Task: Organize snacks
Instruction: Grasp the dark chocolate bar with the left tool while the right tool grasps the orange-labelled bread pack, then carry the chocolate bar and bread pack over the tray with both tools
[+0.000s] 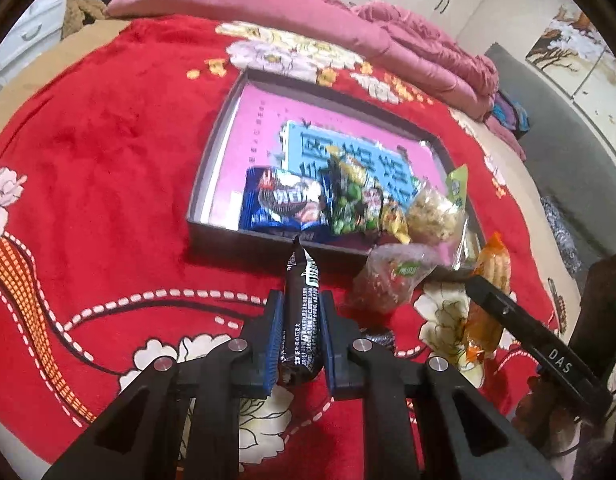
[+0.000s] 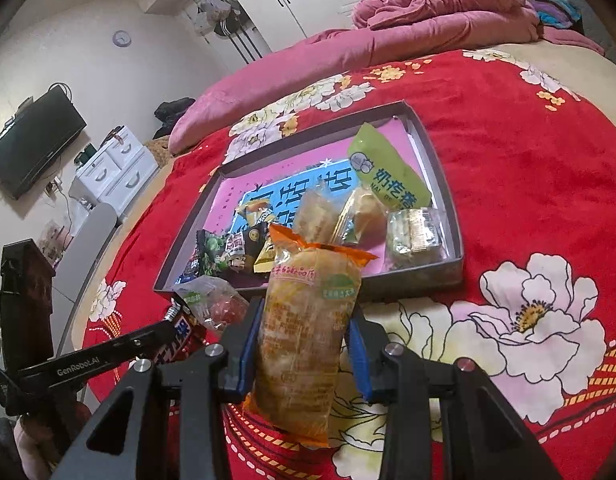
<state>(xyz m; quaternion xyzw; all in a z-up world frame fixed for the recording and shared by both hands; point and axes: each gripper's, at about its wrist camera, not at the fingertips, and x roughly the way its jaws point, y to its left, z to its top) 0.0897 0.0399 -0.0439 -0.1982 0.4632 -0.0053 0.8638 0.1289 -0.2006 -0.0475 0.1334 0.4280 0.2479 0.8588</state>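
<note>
On the red floral bed (image 1: pixel 107 140), just short of the grey tray (image 1: pixel 211 152), we are holding two snacks clear of the cover. Our left gripper (image 1: pixel 300 340) is clamping its fingers tight on a dark chocolate bar (image 1: pixel 301 312), long axis running forward, crimped tip pointing at the tray's near wall. Our right gripper (image 2: pixel 303 344) is pinching an orange-trimmed pastry packet (image 2: pixel 308 332), upright, top seam toward the tray. We are judging risks: the slick bar slipping out, or the tall packet snagging the loose candy bag (image 2: pixel 211 304) beside it.
</note>
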